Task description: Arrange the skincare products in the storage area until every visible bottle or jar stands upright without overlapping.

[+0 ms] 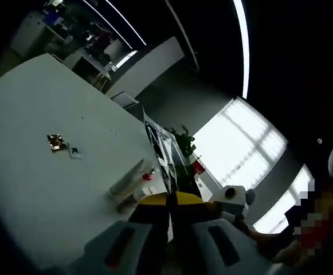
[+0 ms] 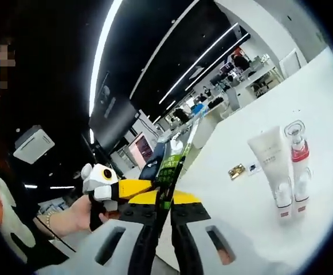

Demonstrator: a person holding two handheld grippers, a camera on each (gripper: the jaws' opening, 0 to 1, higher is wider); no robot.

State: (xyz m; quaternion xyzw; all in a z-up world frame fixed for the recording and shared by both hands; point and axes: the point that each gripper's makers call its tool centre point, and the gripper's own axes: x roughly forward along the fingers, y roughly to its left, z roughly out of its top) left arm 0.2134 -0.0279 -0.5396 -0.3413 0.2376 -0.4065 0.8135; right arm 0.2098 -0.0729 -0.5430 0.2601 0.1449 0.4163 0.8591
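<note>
both grippers, left gripper [image 1: 169, 229] and right gripper [image 2: 165, 226], pinch one flat sachet [image 2: 175, 157]. ahead of the right gripper, a white tube [image 2: 269, 166] and red-banded bottle [image 2: 298, 166] already stand up.

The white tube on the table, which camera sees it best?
The right gripper view: the white tube stands close and clear beside the red-banded bottle. In the left gripper view the tube looks small, dim and tilted.

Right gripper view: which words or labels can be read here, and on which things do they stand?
Green packet between the right hand-held gripper's jaws: white letters, seemingly "SE", the rest cut off.
White tube: faint print, too blurred.
Clear bottle with red band: nothing legible.
Shop signs far behind: too small.
</note>
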